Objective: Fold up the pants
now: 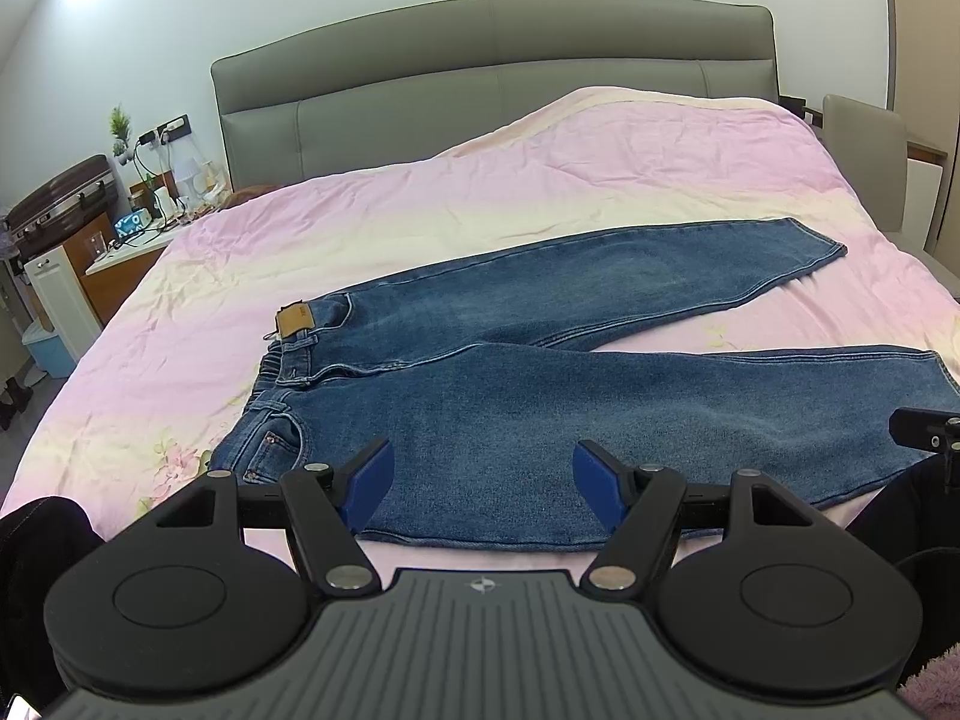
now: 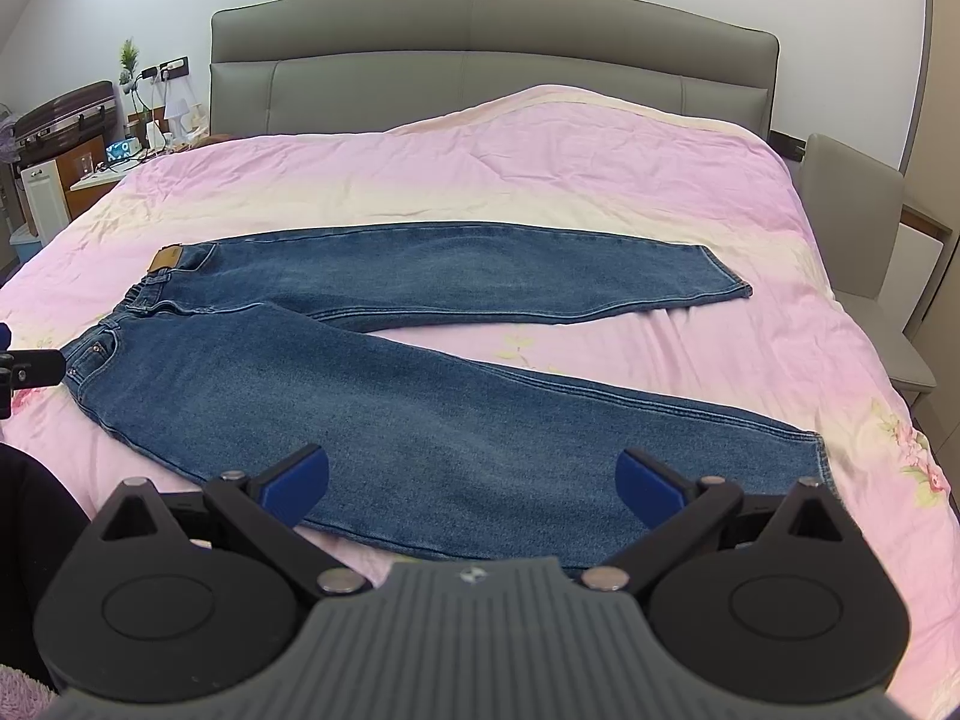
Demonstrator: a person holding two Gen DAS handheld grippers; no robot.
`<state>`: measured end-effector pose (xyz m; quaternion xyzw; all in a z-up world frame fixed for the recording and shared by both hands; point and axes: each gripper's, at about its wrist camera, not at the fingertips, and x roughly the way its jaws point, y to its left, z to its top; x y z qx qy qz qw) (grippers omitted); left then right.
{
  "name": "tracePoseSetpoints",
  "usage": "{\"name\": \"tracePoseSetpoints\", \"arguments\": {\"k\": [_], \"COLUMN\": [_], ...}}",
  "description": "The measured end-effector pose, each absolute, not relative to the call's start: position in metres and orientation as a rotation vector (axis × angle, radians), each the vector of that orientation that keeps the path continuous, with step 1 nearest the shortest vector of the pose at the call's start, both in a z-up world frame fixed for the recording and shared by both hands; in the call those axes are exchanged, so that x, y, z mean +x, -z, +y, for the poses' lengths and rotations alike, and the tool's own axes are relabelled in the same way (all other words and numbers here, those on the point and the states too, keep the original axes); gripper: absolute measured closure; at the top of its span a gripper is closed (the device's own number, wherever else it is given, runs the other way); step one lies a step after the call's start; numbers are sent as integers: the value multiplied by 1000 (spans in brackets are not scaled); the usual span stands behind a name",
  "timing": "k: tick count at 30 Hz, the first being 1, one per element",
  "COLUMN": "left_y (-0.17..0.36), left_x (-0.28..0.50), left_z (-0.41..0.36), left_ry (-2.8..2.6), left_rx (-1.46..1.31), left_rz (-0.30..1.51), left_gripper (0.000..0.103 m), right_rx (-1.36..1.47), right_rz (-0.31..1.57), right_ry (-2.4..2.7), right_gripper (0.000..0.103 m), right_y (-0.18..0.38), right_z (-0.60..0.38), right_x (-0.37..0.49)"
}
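Note:
Blue jeans (image 1: 510, 396) lie flat on the pink bedspread (image 1: 420, 198), waistband to the left, both legs spread apart to the right in a V. They also show in the right wrist view (image 2: 420, 414). My left gripper (image 1: 483, 483) is open and empty, held above the near leg close to the hip. My right gripper (image 2: 474, 480) is open and empty, held above the near leg toward its cuff end. A tan leather patch (image 1: 294, 320) marks the waistband.
A grey padded headboard (image 1: 492, 60) stands at the far end of the bed. A cluttered nightstand (image 1: 132, 240) and a brown suitcase (image 1: 60, 198) are at the left. A grey chair (image 2: 864, 228) stands at the bed's right side.

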<state>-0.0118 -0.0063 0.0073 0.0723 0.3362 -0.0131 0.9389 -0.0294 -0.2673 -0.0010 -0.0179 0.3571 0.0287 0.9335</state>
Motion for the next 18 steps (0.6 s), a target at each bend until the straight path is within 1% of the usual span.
{"name": "tracePoseSetpoints", "arguments": {"k": [18], "left_y": [-6], "left_x": [-13], "left_z": [-2], "left_ry": [21], "left_rx": [146], "left_rz": [687], "left_gripper": [22], "right_rx": [-39], "right_rz": [733], "right_ry": [-60], "right_gripper": [5], "right_y": [2], "right_z": [-267], "right_x": [-29]}}
